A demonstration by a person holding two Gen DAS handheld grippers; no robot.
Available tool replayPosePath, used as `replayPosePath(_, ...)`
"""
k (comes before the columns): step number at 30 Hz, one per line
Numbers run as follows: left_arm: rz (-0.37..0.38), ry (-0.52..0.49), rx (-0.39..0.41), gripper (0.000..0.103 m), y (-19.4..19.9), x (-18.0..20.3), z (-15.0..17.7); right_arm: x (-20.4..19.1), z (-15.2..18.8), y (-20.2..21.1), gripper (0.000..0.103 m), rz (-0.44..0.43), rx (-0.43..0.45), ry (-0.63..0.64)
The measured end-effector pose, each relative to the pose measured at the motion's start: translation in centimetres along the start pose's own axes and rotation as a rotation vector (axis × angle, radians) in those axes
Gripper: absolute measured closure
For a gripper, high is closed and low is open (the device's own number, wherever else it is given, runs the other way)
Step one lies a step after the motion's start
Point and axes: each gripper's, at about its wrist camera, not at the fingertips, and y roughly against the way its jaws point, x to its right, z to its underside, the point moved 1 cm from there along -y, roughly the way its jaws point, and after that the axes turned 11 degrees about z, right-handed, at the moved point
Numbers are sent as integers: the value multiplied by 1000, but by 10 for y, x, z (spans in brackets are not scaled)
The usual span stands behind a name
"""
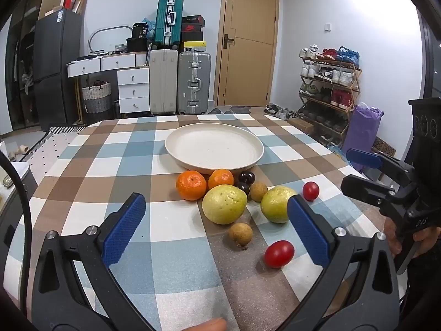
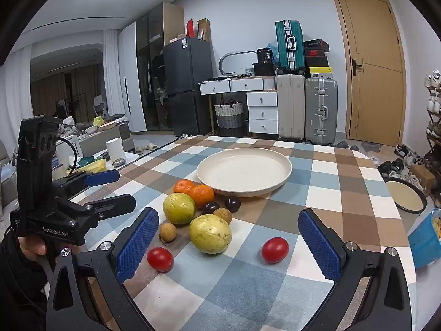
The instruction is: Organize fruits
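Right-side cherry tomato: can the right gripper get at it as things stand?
Probably yes. The right gripper is open, the cherry tomato lies alone on the checked tablecloth between its fingers, apart from the yellow-green fruit.

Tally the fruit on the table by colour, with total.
Orange mandarins: 2
Yellow-green guavas: 2
Dark plums: 2
Brown longans: 2
Red tomatoes: 2
Total: 10
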Motion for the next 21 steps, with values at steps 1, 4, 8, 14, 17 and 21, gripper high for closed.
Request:
replayPosePath(1,8,3,17,0,1,0,0,0,0,0,0,1,5,-1)
replayPosePath(4,7,-5,16,0,2,0,0,0,0,0,0,0,5,-1)
replayPosePath(8,4,-10,12,0,2,-2,0,0,0,0,0,1,6,0)
replayPosePath(14,2,-6,11,0,1,0,0,0,0,0,0,2,6,1)
replayPosePath(17,1,-6,11,0,1,0,0,0,0,0,0,2,6,1)
replayPosePath(21,0,-6,11,0,1,0,0,0,0,0,0,2,6,2)
